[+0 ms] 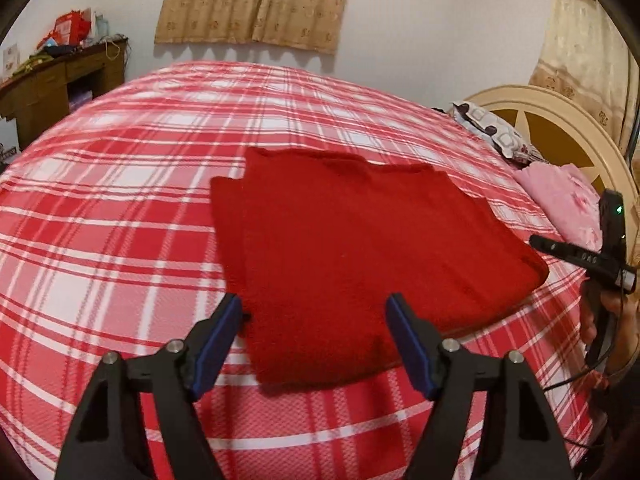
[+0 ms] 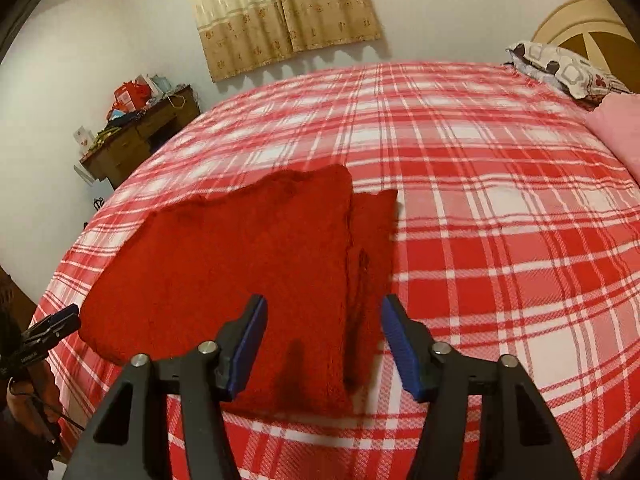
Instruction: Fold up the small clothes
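A red knitted garment [image 1: 360, 248] lies folded and flat on the red and white plaid bed [image 1: 132, 208]. It also shows in the right wrist view [image 2: 240, 264], with a narrower folded strip along its right side. My left gripper [image 1: 314, 312] is open and empty, just above the garment's near edge. My right gripper [image 2: 324, 312] is open and empty, above the garment's near right part. The right gripper's body shows at the right edge of the left wrist view [image 1: 600, 256]. The left gripper's tip shows at the left edge of the right wrist view [image 2: 52, 326].
A pink folded cloth [image 1: 568, 204] and a patterned pillow [image 1: 492, 132] lie by the cream headboard [image 1: 560, 120]. A cluttered wooden desk [image 1: 52, 88] stands by the far wall. Beige curtains [image 1: 256, 0] hang behind the bed.
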`<state>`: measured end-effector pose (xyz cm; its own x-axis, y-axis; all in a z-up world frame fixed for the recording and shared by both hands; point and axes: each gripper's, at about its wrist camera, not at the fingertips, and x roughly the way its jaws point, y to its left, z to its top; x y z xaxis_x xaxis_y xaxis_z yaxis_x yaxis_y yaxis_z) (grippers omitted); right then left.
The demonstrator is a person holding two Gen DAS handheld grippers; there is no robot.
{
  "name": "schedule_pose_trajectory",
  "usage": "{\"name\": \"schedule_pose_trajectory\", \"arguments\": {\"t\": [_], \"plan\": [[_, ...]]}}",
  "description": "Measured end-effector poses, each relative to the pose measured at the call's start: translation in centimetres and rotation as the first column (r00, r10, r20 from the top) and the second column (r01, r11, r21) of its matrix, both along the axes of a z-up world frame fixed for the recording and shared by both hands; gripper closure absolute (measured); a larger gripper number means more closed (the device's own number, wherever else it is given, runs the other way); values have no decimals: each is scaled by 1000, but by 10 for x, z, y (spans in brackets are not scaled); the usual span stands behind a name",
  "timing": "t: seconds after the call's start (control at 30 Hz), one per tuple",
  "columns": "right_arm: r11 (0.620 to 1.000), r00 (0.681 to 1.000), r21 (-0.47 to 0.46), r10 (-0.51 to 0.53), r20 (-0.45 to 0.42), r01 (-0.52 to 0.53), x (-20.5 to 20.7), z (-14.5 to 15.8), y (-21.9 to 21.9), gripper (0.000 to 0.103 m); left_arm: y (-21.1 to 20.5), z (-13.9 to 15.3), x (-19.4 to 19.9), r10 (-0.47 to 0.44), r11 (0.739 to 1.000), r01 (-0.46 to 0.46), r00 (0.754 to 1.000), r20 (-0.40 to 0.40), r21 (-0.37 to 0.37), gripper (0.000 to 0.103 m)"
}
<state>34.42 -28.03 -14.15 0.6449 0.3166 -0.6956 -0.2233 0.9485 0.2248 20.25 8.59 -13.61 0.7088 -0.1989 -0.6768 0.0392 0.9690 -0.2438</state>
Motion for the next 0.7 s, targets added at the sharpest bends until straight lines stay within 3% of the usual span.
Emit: {"name": "schedule_pose_trajectory", "arguments": {"t": [0.1, 0.17, 0.2, 0.57, 0.6, 0.63, 0.7], "plan": [[1000, 1000, -5, -22, -21, 22, 4, -6, -4, 64, -5, -1, 1, -4, 1000, 4, 1000, -1, 11, 40], [1000, 1000, 10, -14, -20, 14, 3, -6, -4, 70, -8, 1, 1, -23, 1000, 23, 1000, 7, 14, 60], [1000, 1000, 11, -5, -21, 5, 1, -5, -4, 70, -9, 0, 0, -28, 999, 28, 1000, 4, 17, 63], [998, 998, -38, 45, -35, -47, -13, -15, 10, 71, 1, -8, 2, 8, 999, -9, 1000, -19, -42, 58], [998, 998, -44, 45, -33, -46, -14, -16, 11, 74, 2, -8, 4, 12, 999, -13, 1000, -24, -51, 58], [998, 999, -53, 40, -29, -42, -14, -15, 12, 84, 2, -9, 5, 10, 998, -12, 1000, -28, -64, 59], [997, 999, -61, 36, -9, -37, -16, -12, 12, 88, 7, -10, 8, 18, 996, -22, 999, -40, -90, 66]]}}
